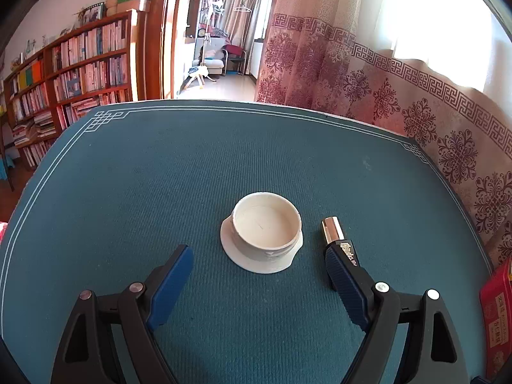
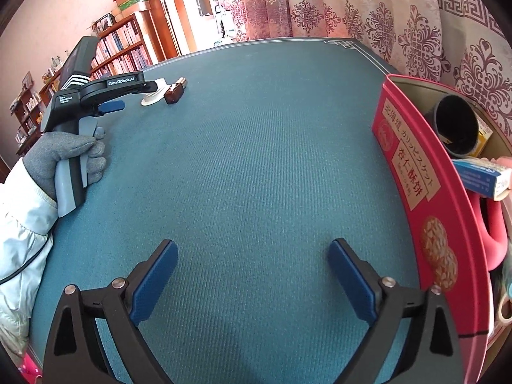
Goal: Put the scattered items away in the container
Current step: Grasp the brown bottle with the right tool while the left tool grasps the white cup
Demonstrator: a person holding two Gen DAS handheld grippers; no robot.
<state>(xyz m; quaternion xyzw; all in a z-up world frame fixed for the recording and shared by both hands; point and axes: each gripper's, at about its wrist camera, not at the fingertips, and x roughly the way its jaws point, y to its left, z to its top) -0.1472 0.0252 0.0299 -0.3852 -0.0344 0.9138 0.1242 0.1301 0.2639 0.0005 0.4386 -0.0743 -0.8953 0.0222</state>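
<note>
**Both grippers open over the counter, two items still outside the tin**

In the left wrist view, the left gripper [image 1: 259, 262] has its blue-padded fingers [image 1: 169, 284] spread wide, with nothing pressed between them. Just ahead of the gap between the fingertips, slightly nearer the left one, sits a white jar lid [image 1: 262, 233] lying upside down on the teal counter [image 1: 160, 176], its hollow facing up. Beside it, at the tip of the right finger, lies a small dark bottle [image 1: 336, 236] with a shiny metallic cap pointing away from the gripper; the finger partly covers it, and whether they touch cannot be told. At the far right edge, beyond the right finger, a corner of the red biscuit tin [image 1: 496, 313] shows.

In the right wrist view, a gloved hand [image 2: 73, 156] in a pale sleeve [image 2: 22, 230] holds the left gripper's handle far to the left of the fingers, with the lid [image 2: 153, 96] and bottle [image 2: 175, 93] at that gripper's tip, well away from the right gripper [image 2: 252, 275]. The right gripper's fingers [image 2: 153, 284] stand wide apart over bare counter [image 2: 256, 160], holding nothing. To the right of the right finger, close beside it, stands the red tin's wall [image 2: 412, 172]. Inside the tin are a dark cylinder [image 2: 454, 128] lying with its open end forward, a blue-and-white box [image 2: 480, 179], and a pink handle-shaped object [image 2: 492, 233].
</note>
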